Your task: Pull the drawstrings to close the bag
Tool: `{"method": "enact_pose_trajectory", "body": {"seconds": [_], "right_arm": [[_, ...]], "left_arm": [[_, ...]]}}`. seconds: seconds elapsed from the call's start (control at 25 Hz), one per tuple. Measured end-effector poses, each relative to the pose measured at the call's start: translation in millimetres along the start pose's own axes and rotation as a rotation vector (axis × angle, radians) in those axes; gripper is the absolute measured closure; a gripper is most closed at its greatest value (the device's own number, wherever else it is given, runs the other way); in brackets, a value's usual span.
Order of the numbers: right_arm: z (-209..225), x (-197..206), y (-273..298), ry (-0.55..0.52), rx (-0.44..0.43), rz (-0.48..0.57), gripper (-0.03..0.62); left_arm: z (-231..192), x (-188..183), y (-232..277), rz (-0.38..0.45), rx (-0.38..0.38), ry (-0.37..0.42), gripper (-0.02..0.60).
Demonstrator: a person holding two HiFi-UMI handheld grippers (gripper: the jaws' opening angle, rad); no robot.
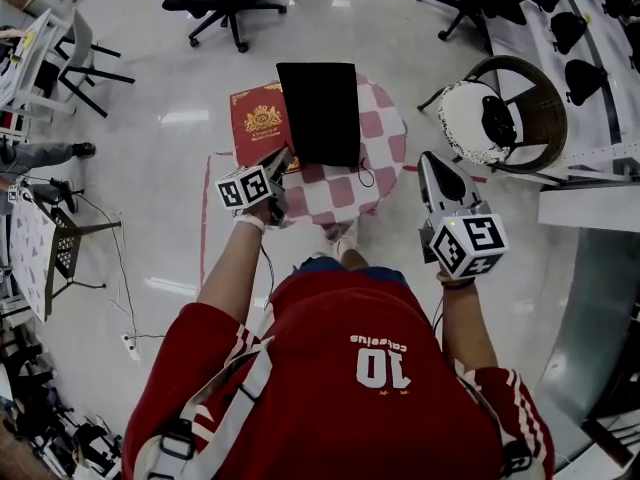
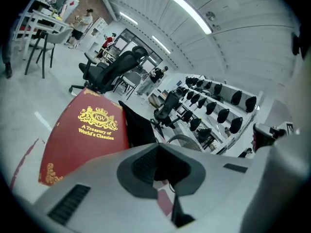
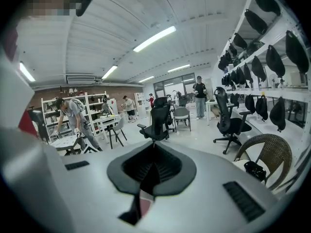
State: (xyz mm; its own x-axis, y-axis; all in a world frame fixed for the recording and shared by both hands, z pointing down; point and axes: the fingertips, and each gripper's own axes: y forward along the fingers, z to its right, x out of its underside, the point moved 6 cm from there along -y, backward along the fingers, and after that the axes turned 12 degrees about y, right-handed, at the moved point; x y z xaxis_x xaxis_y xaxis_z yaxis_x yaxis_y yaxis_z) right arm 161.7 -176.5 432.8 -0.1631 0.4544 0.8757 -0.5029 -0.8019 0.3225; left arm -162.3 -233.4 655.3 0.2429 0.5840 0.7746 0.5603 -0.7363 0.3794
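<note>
Zero cinching yet: bag [image 1: 318, 113] mouth full-width on worktop [image 1: 385, 138]; my left gripper [image 1: 282, 158] closed tight by near corner, catch unclear; right gripper [image 1: 428, 163] closed, empty.

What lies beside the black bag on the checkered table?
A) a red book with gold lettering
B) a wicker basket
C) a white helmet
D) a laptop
A: in the head view a red book with a gold crest lies at the left edge of the black bag on the checkered table, and the left gripper view shows the book's gold title.
</note>
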Motion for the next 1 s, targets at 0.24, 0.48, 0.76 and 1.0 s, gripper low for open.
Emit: {"method": "enact_pose_trajectory", "body": {"seconds": [0.24,0.48,0.76,1.0], "right_arm": [[-4.5,2.5,-2.7,-0.036,-0.025,0.001,0.577],[-3.8,6.5,-8.8,-0.045,-0.024,0.002,0.562],[-7.5,25.4,-3.2,-0.025,-0.050,-0.051,0.482],[-5.4,52.1,12.5,-0.005,-0.052,-0.116,0.482]], "left_arm": [[17.0,-8.0,-6.5,0.010,-0.005,0.037,0.574],[29.3,-18.1,-12.7,0.002,0.001,0.070,0.574],[42.0,-37.2,-7.8,0.009,0.030,0.097,0.574],[50.4,-56.6,3.0,0.021,0.060,0.114,0.574]]}}
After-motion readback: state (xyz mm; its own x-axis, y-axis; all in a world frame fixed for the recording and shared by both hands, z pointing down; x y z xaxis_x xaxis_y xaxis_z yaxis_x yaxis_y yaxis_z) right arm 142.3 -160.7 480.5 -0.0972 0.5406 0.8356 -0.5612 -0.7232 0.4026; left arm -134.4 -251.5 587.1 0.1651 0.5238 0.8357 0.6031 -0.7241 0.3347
